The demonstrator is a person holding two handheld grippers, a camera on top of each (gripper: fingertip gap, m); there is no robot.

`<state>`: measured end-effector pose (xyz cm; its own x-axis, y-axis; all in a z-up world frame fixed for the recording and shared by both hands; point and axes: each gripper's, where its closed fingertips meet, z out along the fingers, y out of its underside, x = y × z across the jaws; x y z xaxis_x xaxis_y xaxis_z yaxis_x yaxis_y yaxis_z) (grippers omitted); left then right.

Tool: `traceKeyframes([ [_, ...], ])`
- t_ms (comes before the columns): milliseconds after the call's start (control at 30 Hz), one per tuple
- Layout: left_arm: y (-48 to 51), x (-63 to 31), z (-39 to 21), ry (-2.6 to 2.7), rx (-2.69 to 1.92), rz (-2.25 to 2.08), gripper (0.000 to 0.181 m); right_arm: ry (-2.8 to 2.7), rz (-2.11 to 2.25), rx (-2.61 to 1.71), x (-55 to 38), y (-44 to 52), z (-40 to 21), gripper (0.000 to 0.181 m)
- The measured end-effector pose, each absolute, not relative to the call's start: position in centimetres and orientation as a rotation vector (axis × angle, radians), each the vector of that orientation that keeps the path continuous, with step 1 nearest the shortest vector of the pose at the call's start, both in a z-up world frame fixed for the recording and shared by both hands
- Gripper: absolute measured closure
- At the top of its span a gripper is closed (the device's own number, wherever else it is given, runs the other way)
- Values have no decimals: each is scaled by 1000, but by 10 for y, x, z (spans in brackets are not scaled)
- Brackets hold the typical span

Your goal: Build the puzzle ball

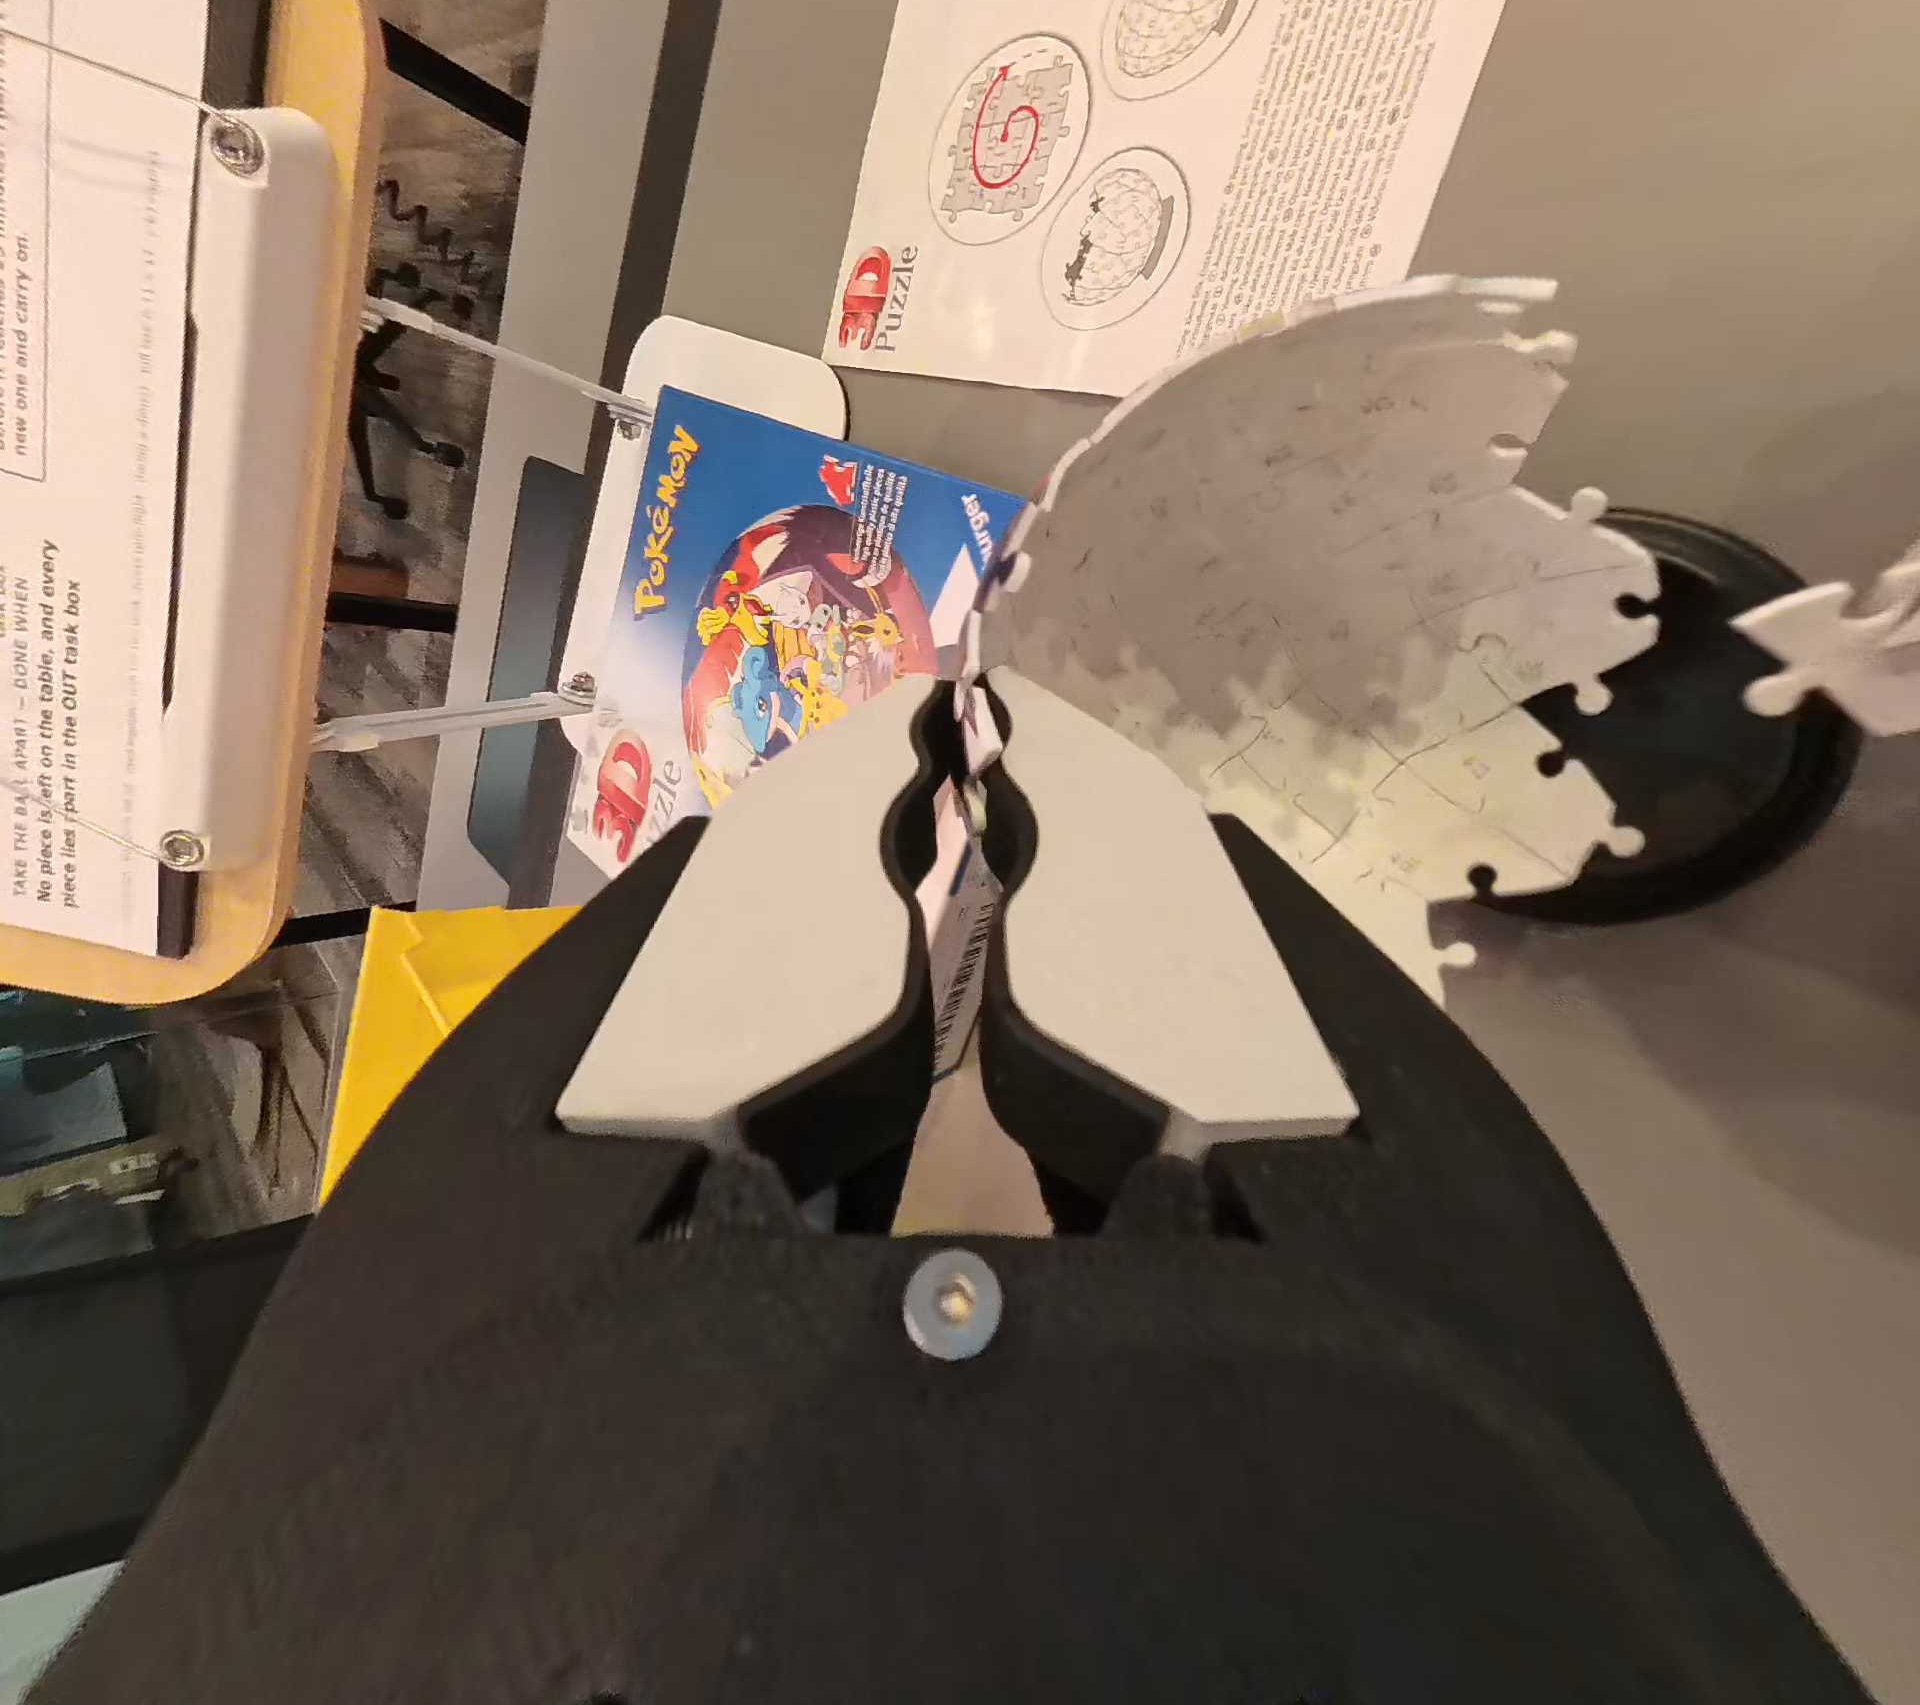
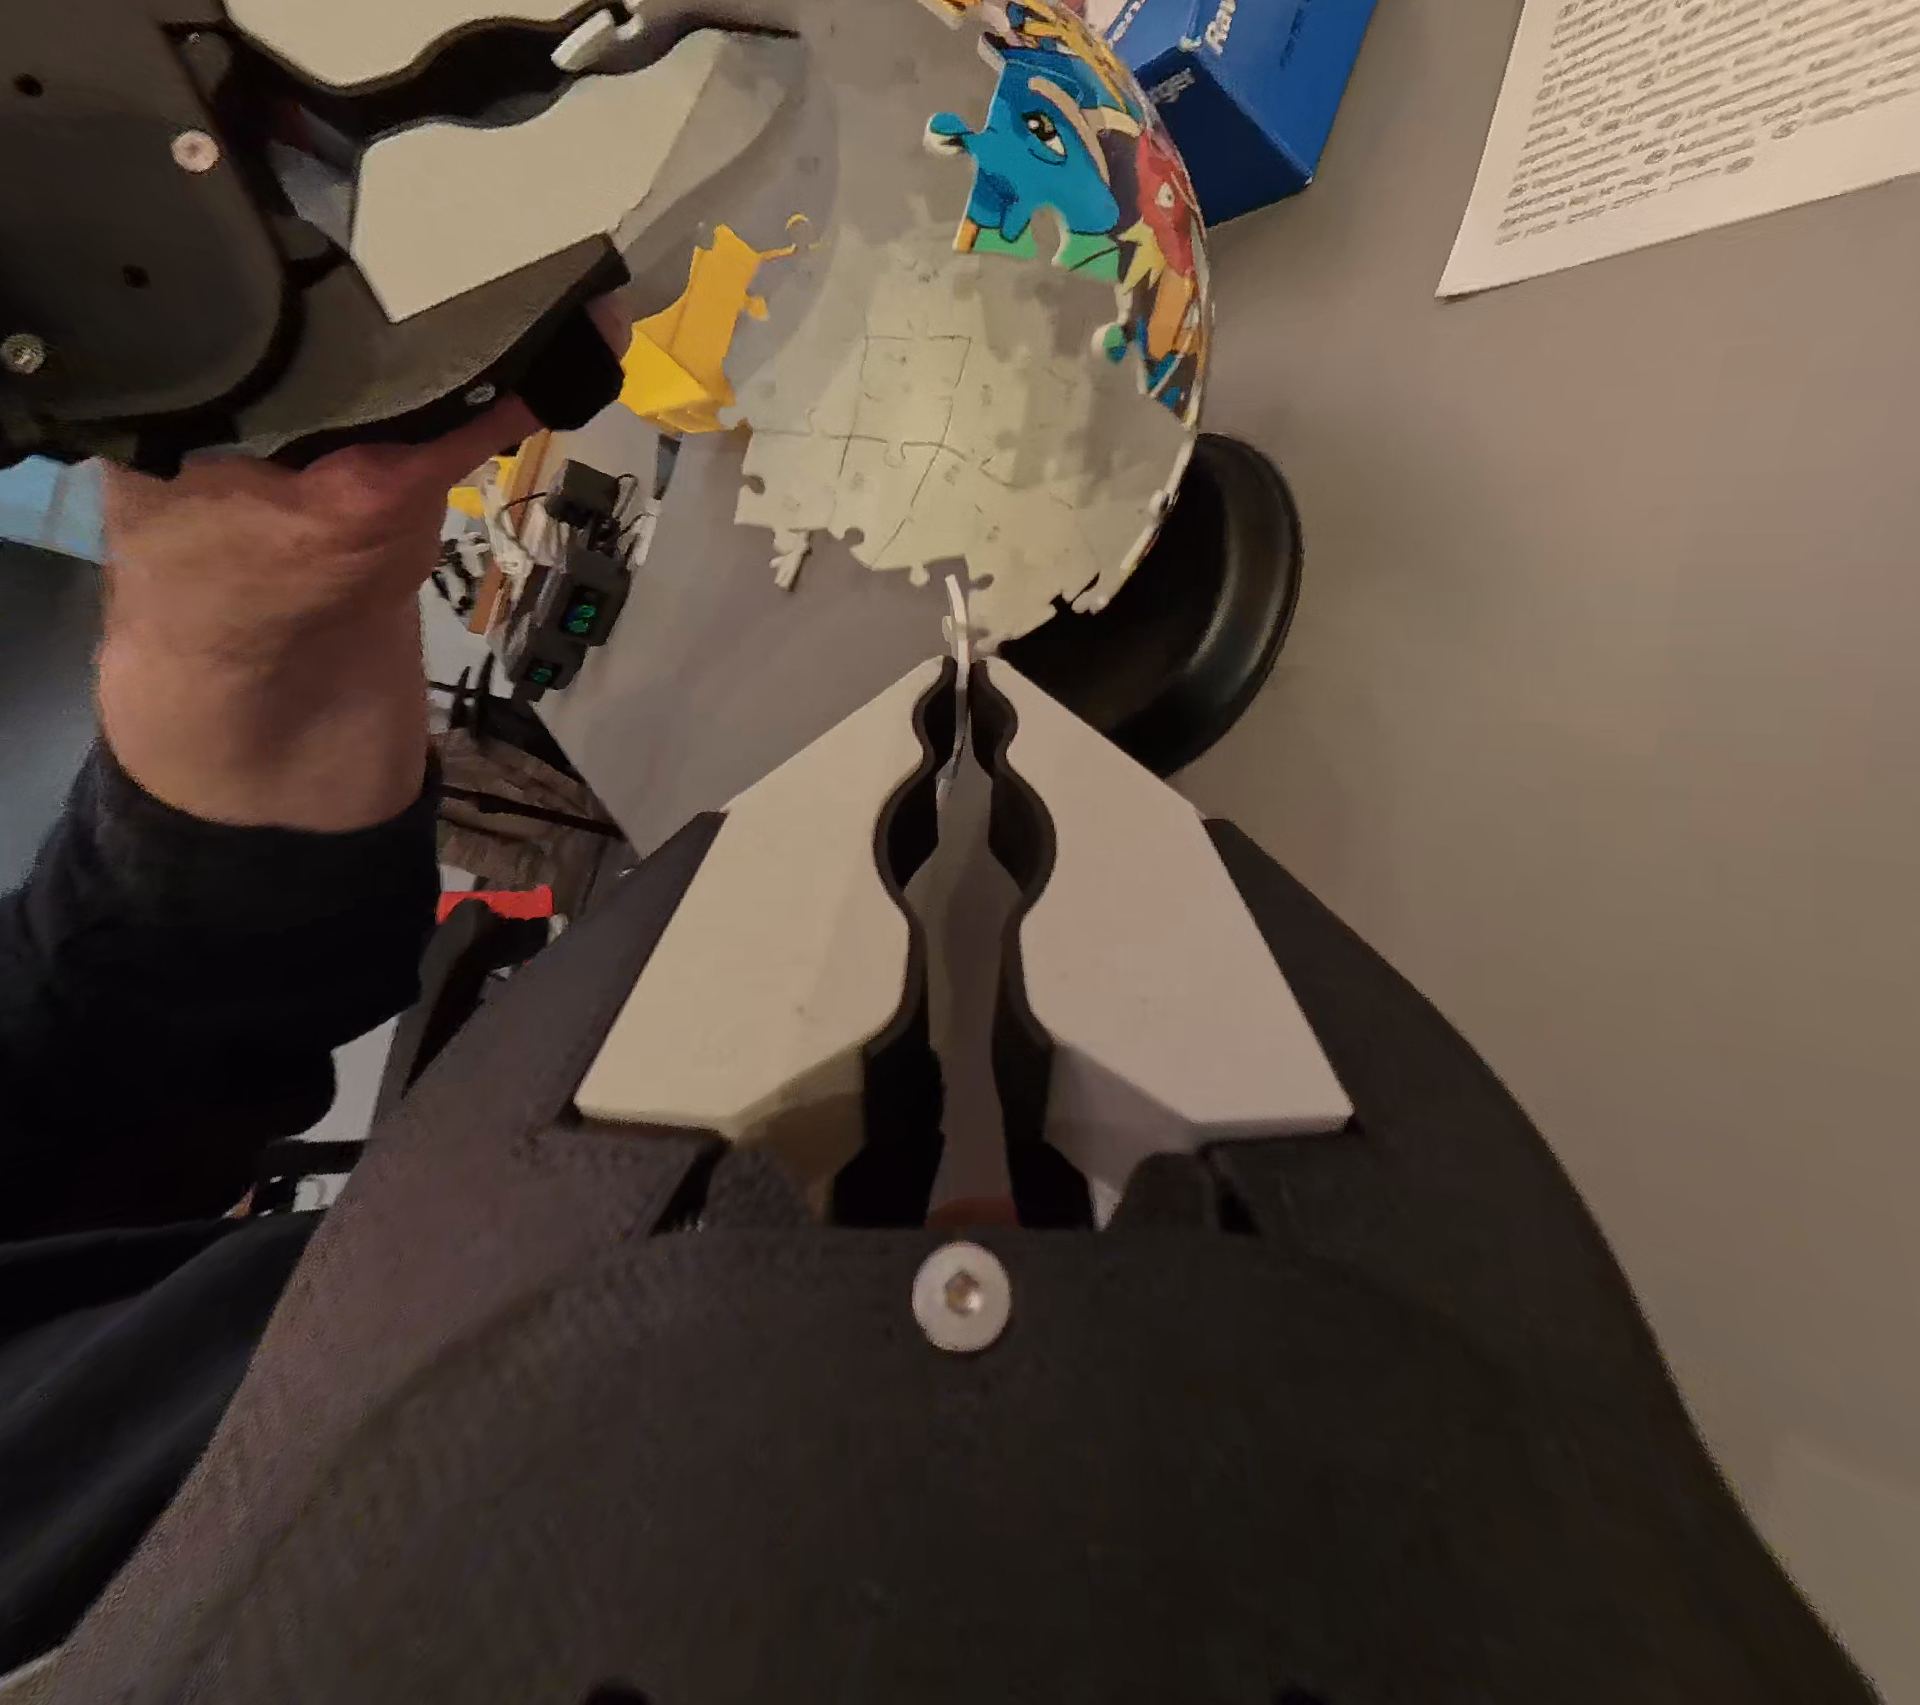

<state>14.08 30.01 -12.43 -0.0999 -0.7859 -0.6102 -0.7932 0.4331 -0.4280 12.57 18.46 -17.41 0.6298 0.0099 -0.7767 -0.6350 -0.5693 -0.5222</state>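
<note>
Roughly half the puzzle ball (image 2: 966, 367) is built: a curved shell with a ragged open rim, held in the air above the black stand (image 2: 1216, 606) on the grey tabletop (image 2: 1558, 720). The left tool (image 1: 971, 720) is clamped on the shell's edge. The right tool (image 2: 961, 699) pinches a single loose piece (image 2: 961, 616) just beside the rim, not yet joined. The puzzle box (image 1: 790, 595) lies nearby; its contents are hidden.

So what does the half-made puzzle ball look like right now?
The puzzle ball is an unfinished curved shell of interlocked pieces, whitish-grey inside and bright cartoon colours outside, with jagged knobby edges. The left gripper pinches its rim, holding it above a black round stand. The right gripper brings a loose piece to its edge.
</note>
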Motion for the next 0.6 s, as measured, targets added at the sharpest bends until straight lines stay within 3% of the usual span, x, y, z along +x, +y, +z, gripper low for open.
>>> traceKeyframes([
  [600, 286, 142, -119, 1784, -1202, 46, 178, 479, 729, -2200, 121, 207, -215, 176],
])
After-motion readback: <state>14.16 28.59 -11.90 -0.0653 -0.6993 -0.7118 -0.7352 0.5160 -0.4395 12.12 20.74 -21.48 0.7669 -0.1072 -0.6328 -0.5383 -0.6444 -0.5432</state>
